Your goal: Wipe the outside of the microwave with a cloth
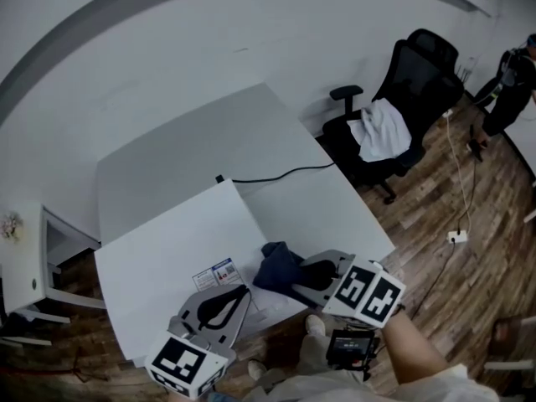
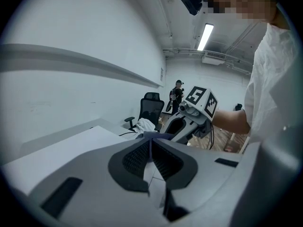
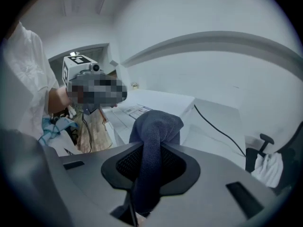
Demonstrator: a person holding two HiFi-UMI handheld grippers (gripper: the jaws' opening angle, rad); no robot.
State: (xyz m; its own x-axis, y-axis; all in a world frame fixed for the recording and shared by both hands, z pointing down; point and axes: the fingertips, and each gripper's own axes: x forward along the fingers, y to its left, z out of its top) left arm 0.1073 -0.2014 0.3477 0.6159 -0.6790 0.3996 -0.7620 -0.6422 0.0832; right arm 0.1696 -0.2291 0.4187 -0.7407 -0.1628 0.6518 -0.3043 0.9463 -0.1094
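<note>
Low at 7 o'clock in the head view, the left tool (image 1: 239,293) (image 2: 150,144), pressed together on nothing, hovers over the white microwave (image 1: 167,258), while at 5 o'clock the right tool (image 1: 295,280) (image 3: 150,148) pinches a dark blue cloth (image 1: 275,266) (image 3: 157,126) above the microwave's near edge.

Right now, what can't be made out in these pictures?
- Door and controls of the microwave: the head view looks down on little but its top.
- Print on the sticker: head view, too small to read.
- Whether the cloth touches the microwave: head view, the right gripper covers the contact.
- Cloth's tail: right gripper view, hidden between the gripper's jaws.
</note>
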